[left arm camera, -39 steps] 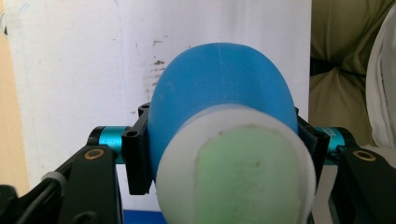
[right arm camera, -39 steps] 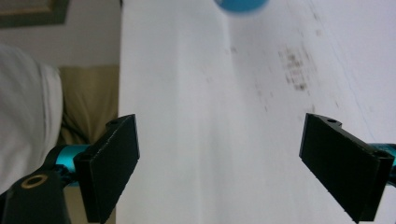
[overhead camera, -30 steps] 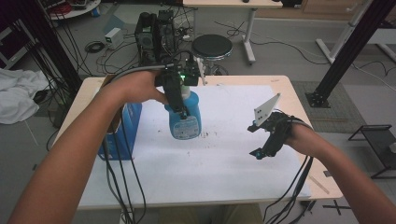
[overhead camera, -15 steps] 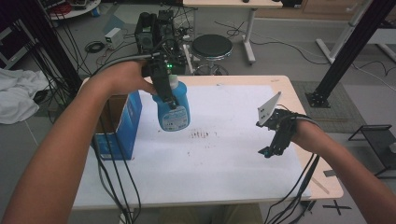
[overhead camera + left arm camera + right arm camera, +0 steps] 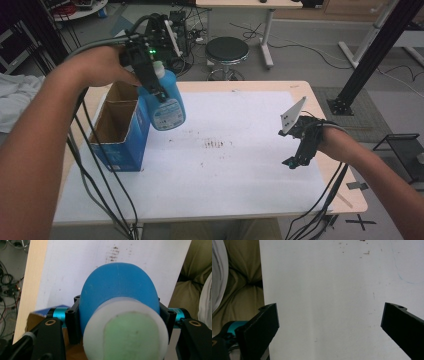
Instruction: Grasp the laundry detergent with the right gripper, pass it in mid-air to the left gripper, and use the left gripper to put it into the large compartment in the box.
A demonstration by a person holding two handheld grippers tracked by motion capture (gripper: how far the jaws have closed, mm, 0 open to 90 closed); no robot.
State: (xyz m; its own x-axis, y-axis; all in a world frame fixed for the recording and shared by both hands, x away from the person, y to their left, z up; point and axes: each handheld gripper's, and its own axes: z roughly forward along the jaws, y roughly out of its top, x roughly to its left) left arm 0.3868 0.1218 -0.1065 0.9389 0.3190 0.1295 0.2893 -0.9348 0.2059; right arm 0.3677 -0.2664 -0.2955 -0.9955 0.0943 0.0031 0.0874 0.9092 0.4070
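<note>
Left gripper (image 5: 159, 92) grasps a blue bottle (image 5: 167, 102) by its upper body, just under the white cap (image 5: 159, 67), jaws clamped on both sides. Bottle hangs in the air, tilted, above the table's (image 5: 260, 86) left part, right beside the open top of the blue cardboard box (image 5: 122, 145) and overlapping its right edge in the high view. In the left gripper view the bottle (image 5: 120, 295) sits between the jaws, the white cap (image 5: 125, 327) facing the camera with a pale green top; the white sheet (image 5: 82, 267) lies below it.

Bottle has a white label on its lower front with small print, too blurred to read. Box has a small white patch low on its front face, unreadable too. No brand legible anywhere.

Box stands upright on the left side of the white sheet (image 5: 240, 185), flaps open, brown inside. A patch of dark speckled marks (image 5: 216, 144) sits near the sheet's middle.

Right gripper (image 5: 292, 162) is released, jaws spread wide with nothing between them, pointing down over the right part of the sheet, well apart from bottle and box. In the right gripper view its jaws stand far apart over the bare sheet (image 5: 327, 290). Grey three-cornered plate (image 5: 293, 114) sticks up on top of it.

Behind the table: a black round stool (image 5: 227, 50).
</note>
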